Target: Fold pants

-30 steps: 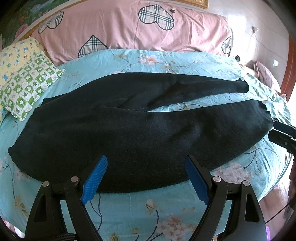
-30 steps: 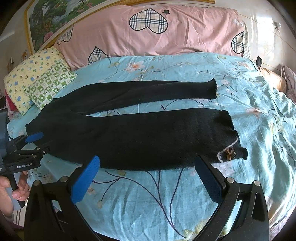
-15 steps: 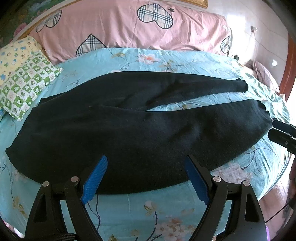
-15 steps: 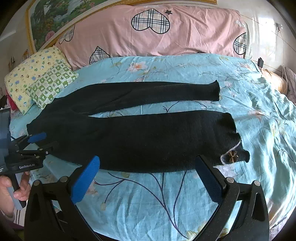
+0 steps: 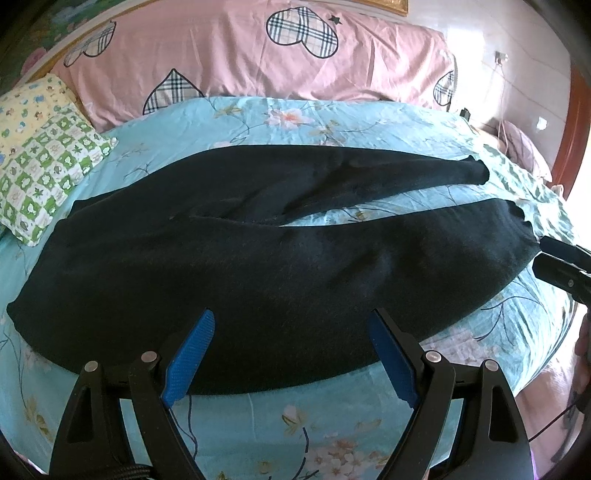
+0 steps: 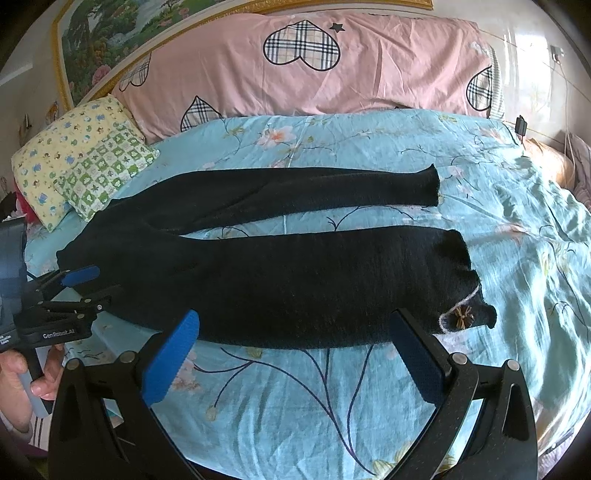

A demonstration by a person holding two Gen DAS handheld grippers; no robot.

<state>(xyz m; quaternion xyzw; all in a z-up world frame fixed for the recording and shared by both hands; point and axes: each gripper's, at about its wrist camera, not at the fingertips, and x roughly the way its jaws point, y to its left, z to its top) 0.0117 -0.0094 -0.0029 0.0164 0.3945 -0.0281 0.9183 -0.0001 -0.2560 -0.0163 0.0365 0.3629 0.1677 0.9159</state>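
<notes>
Fingers first: our left gripper hangs released, its blue pads spread wide above the near edge of the black pants, low over the fabric close to the waist end; contact is not clear from this view. From the right wrist camera the same tool shows at the left edge, and a hand grips its handle there, the blue-tipped fingers reaching over the waistband corner.

Our right gripper is likewise released, pads wide apart, held over the floral sheet just in front of the nearer leg. The turned-up cuff of that leg, with pale trim and a small brown bow, lies just beyond the right-hand pad. In the left wrist view the tip of this gripper pokes in at the right border, beside the hem of the nearer leg.

We see the pants spread flat across the light blue bed, waist to our left, both legs running to our right with a narrow wedge of sheet between them. The farther leg is thinner and ends short of the nearer one.

Beyond the pants, a green and yellow checked pillow sits at the far left, and a long pink pillow with plaid hearts lines the head of the bed. A framed landscape picture hangs above it.
</notes>
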